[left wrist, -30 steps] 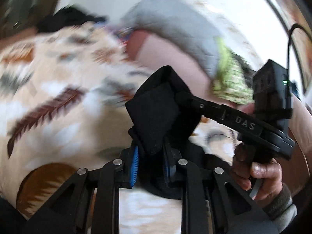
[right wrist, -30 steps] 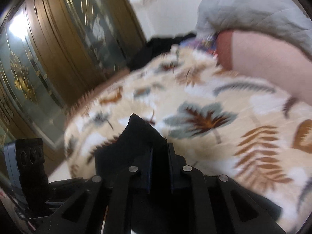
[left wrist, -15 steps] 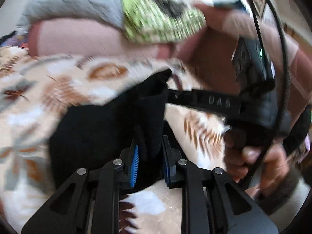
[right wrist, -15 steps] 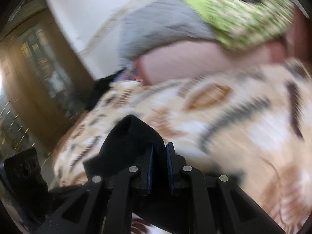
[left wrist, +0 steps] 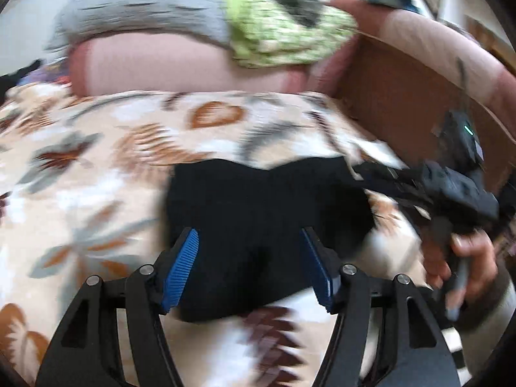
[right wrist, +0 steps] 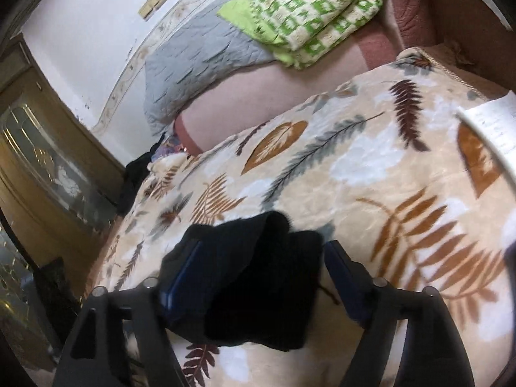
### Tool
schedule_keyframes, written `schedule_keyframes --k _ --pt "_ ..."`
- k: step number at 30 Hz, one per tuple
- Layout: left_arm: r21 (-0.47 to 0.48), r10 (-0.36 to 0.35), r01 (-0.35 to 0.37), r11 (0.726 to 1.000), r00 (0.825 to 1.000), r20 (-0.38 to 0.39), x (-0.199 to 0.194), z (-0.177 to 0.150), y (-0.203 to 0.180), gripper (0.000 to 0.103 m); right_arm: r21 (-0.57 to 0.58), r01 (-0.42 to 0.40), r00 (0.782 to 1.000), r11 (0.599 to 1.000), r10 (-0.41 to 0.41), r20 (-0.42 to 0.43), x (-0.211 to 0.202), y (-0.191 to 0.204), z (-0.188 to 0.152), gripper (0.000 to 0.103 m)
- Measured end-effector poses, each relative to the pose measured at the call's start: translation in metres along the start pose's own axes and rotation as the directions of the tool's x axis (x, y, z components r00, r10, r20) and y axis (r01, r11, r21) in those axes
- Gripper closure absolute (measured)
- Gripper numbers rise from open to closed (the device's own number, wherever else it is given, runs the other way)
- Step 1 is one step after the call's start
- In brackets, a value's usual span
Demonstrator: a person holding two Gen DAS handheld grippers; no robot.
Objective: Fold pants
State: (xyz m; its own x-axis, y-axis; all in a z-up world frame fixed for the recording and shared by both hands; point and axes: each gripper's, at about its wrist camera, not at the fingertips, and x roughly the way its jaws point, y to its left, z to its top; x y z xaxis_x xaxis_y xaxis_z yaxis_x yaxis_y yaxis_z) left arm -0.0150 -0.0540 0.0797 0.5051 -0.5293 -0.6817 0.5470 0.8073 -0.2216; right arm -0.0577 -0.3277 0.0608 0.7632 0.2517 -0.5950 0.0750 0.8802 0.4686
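Observation:
The black pants (left wrist: 264,222) lie folded in a compact bundle on the leaf-patterned blanket (left wrist: 96,161). My left gripper (left wrist: 250,267) is open, its blue pads on either side of the bundle's near edge. In the right wrist view the pants (right wrist: 254,277) sit between the spread fingers of my right gripper (right wrist: 254,280), which is open; the cloth drapes against the left finger (right wrist: 180,274). The right gripper also shows in the left wrist view (left wrist: 451,190), held in a hand at the bundle's right side.
A grey quilt (right wrist: 200,58) and a green checked blanket (right wrist: 316,13) lie piled on a pink bolster (right wrist: 264,100) at the bed's far side. A brown headboard (left wrist: 403,103) stands at right. A wooden cabinet (right wrist: 38,167) stands left of the bed. A white paper (right wrist: 493,122) lies at right.
Both grippers swung the pants across and down onto the blanket, then opened and let go of the cloth. The bundle now rests flat on the bed.

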Motion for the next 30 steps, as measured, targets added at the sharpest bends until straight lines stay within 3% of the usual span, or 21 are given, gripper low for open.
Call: schedule_keyframes --k 1,2,3,4,8,10,12,17,19,21,27,30 --pt "-0.025 0.017 -0.017 1.0 1.0 -0.005 0.004 0.002 0.008 0.039 -0.021 0.027 0.998 0.999 -0.028 -0.048 0.015 0.005 -0.002 0.029" --pt "-0.04 0.019 -0.019 0.999 1.0 -0.007 0.007 0.003 0.014 0.039 -0.052 0.039 0.996 0.998 -0.043 -0.078 0.022 0.011 -0.005 0.042" --pt "-0.055 0.031 -0.031 0.998 0.999 -0.013 0.014 0.004 0.019 0.039 -0.106 0.07 0.992 0.992 -0.081 -0.099 0.028 0.021 -0.006 0.086" --pt "-0.059 0.05 -0.051 0.997 0.998 -0.03 0.02 0.004 0.023 0.039 -0.152 0.114 0.988 0.982 -0.128 -0.087 0.028 0.029 -0.007 0.094" --pt "-0.075 0.035 -0.043 0.996 0.995 -0.096 0.045 -0.005 0.028 0.039 -0.165 0.101 0.994 0.981 -0.108 -0.032 0.003 0.035 -0.002 0.095" --pt "-0.075 0.041 -0.05 0.996 0.993 -0.109 0.05 -0.008 0.026 0.039 -0.145 0.186 0.98 0.972 -0.193 -0.038 0.006 0.017 -0.006 0.096" --pt "-0.064 0.05 -0.057 0.996 0.993 -0.106 0.049 -0.009 0.021 0.039 -0.101 0.206 0.972 0.973 -0.216 -0.097 0.012 -0.001 -0.013 0.095" --pt "-0.012 0.067 -0.068 0.998 0.994 -0.081 0.031 0.005 0.016 0.039 -0.078 0.133 0.99 0.988 -0.135 -0.027 -0.014 -0.001 -0.01 0.09" --pt "-0.008 0.064 -0.065 0.998 0.996 -0.064 0.027 0.015 0.018 0.039 -0.109 0.107 0.994 0.988 -0.109 -0.016 -0.018 0.011 -0.005 0.08" --pt "-0.006 0.072 -0.072 0.997 0.996 -0.046 0.027 0.026 0.021 0.034 -0.127 0.097 0.994 0.987 -0.102 -0.031 -0.013 0.02 -0.002 0.071" --pt "-0.014 0.119 -0.12 0.993 0.991 -0.059 0.051 0.049 0.034 0.034 -0.109 0.15 0.976 0.983 -0.165 -0.14 0.015 0.022 -0.014 0.07" --pt "-0.009 0.147 -0.149 0.989 0.984 -0.098 0.072 0.052 0.037 0.034 -0.087 0.144 0.978 0.986 -0.155 -0.14 0.013 0.018 -0.022 0.071"
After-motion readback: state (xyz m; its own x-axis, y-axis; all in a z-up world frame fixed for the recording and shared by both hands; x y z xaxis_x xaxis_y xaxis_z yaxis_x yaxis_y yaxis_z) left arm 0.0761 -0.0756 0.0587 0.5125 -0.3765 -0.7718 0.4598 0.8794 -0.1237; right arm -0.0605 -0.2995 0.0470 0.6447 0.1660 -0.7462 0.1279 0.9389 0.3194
